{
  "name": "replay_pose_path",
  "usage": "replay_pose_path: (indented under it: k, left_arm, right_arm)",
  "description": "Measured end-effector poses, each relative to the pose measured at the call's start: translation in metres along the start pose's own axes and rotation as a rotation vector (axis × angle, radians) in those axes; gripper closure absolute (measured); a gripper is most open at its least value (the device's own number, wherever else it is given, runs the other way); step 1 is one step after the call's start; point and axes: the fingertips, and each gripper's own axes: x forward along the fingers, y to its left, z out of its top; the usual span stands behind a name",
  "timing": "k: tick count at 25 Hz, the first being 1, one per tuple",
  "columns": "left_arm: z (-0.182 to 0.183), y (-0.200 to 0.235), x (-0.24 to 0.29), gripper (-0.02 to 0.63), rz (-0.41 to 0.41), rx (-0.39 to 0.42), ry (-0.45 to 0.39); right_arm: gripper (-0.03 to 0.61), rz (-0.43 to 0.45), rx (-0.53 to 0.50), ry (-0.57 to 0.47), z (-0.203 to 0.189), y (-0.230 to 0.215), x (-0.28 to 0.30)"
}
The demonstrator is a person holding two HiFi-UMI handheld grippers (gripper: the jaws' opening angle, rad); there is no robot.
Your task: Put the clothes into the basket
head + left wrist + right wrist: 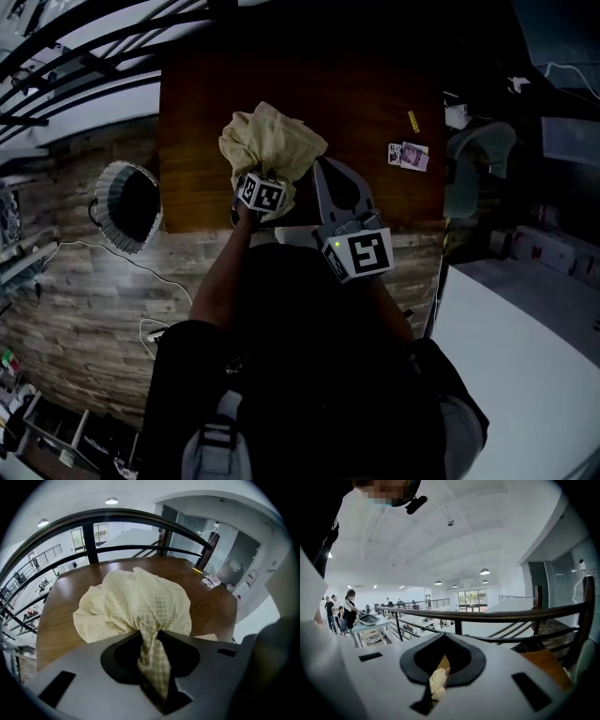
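Observation:
A crumpled pale yellow checked cloth [272,141] lies on the brown wooden table [375,94], left of its middle. My left gripper [265,180] points steeply down at the cloth's near side and is shut on a fold of it. In the left gripper view that fold [150,658] runs pinched between the jaws, and the rest of the cloth [140,602] bunches beyond my left gripper [149,637]. My right gripper [321,165] hangs over the table's front edge, to the right of the cloth, shut and holding nothing [440,634]. The white basket [127,204] stands on the floor left of the table.
Small cards [409,155] and a yellow item [412,121] lie on the table's right part. A dark railing [140,517] runs behind the table. A pale chair [478,150] stands to the right. White cables [112,253] trail across the wooden floor near the basket.

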Motion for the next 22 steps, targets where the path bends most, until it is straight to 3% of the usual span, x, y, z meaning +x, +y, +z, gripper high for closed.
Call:
replay_pose_path:
  k: [3, 8, 16, 22]
  left_arm:
    - [-0.008, 0.002, -0.021, 0.508, 0.035, -0.033, -0.046]
    - [-0.009, 0.012, -0.065, 0.509, 0.088, -0.153, -0.157]
    - [-0.021, 0.037, -0.145, 0.511, 0.239, -0.379, -0.351]
    - [-0.042, 0.033, -0.197, 0.512, 0.355, -0.479, -0.442]
  right_arm:
    - [0.569, 0.048, -0.013, -0.021, 0.004, 0.008, -0.001]
    - [0.569, 0.15, -0.042, -0.048, 0.011, 0.029, -0.001]
    - [0.569, 0.345, -0.084, -0.07, 0.01, 0.065, -0.006]
    - [0.569, 0.475, -0.064, -0.083, 0.009, 0.085, -0.021]
